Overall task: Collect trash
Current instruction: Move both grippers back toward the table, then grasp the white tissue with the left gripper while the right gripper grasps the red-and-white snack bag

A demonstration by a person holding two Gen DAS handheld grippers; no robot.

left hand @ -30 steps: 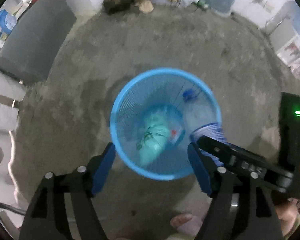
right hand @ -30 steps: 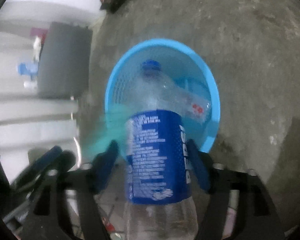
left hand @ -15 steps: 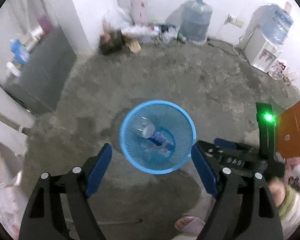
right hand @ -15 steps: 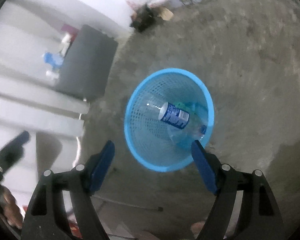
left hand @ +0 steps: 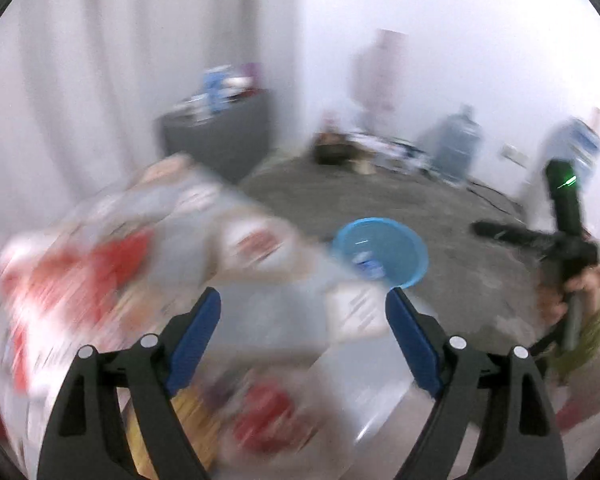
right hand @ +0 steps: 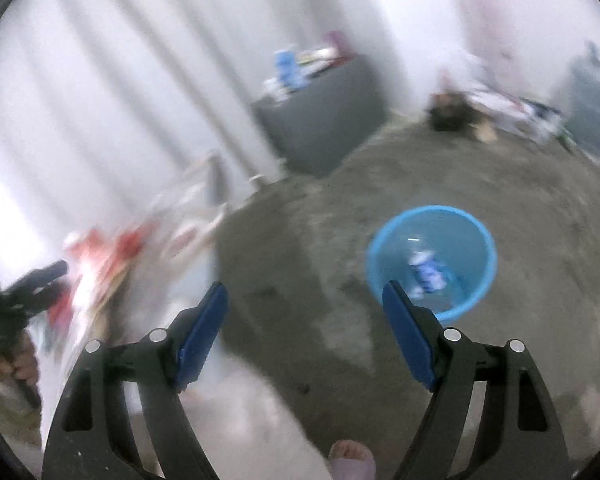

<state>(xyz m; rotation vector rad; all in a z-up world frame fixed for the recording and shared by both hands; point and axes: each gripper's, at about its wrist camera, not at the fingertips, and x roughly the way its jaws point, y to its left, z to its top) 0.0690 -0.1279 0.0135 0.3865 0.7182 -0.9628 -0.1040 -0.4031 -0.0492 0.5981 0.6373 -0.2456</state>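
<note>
A blue mesh basket [right hand: 480, 240] stands on the grey floor; it also shows in the left wrist view [left hand: 418, 248]. A clear bottle with a blue label [right hand: 426, 272] lies inside it. My right gripper [right hand: 304, 312] is open and empty, raised and well back from the basket. My left gripper [left hand: 304, 316] is open and empty above a blurred table [left hand: 284, 328] littered with red and white wrappers [left hand: 112, 264]. The right gripper's handle with a green light [left hand: 566, 200] shows at the right of the left wrist view.
A dark grey cabinet [right hand: 320, 120] with items on top stands by the curtain. Clutter and a water jug [left hand: 456, 144] lie along the far wall. A slippered foot [right hand: 352, 460] is at the bottom. Both views are motion-blurred.
The bottle left my right gripper and dropped into the basket. Both grippers then rose and swung left, away from the basket, towards the littered table.
</note>
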